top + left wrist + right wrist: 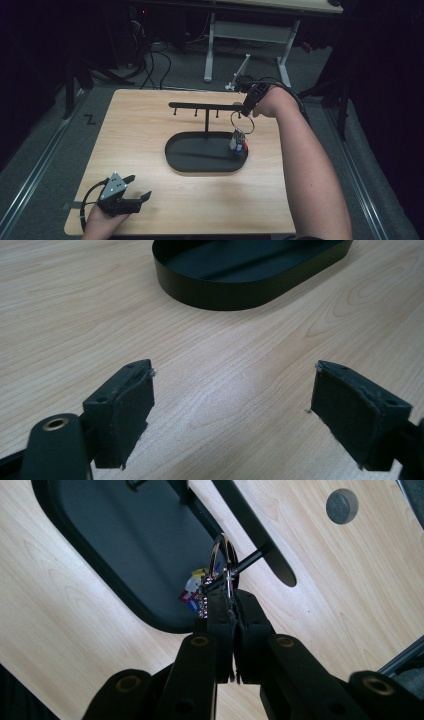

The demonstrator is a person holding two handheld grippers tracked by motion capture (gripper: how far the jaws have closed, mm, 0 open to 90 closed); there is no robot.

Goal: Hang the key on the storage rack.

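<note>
Right gripper [248,107], up at the far end of the stand's crossbar [205,105]: jaws pressed together on a metal key ring [223,560], no gap visible in the right gripper view. The ring hangs just below the jaws, by the bar's end hook. A small coloured charm [239,141] dangles under the ring, over the black oval tray [175,155].

Left gripper [131,196]: low over the wooden table [140,125] at the near left corner, jaws spread wide, nothing between them. Tray rim lies ahead of its fingertips [125,410], well apart.

Keyring charm [192,591] behind closed jaws
</note>
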